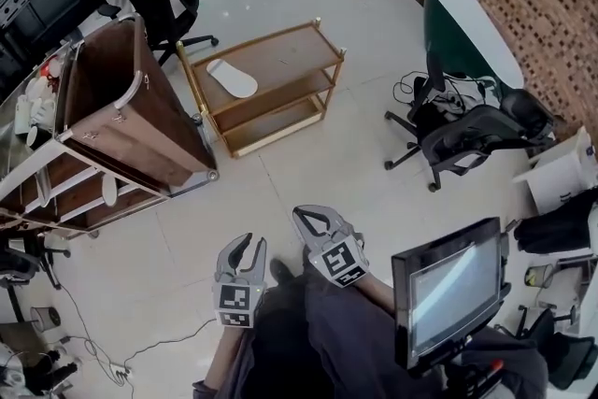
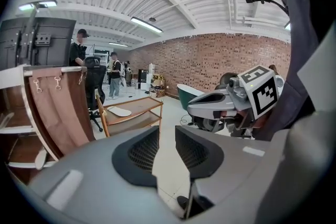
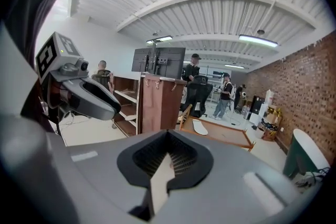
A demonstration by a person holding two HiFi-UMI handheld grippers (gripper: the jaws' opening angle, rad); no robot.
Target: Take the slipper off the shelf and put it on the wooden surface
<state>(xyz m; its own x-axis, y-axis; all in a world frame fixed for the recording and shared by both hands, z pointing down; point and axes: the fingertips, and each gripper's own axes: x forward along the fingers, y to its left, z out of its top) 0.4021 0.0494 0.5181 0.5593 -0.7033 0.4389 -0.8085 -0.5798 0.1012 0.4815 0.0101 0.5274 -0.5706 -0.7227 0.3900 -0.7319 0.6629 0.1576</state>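
A flat, white, long-oval slipper [image 1: 232, 78] lies on the smooth top tier of the three-tier wooden cart [image 1: 291, 59]. The grey left hand-held gripper [image 1: 245, 244] holds its ribbed dark pads [image 2: 143, 150] apart on nothing. The right hand-held gripper [image 1: 311, 218] is pressed closed and empty.

White slipper [image 1: 232, 78] lies flat on top tier of wooden trolley [image 1: 290, 47], far centre, nr its left end. Shelf [image 1: 47, 168] stands to the left.
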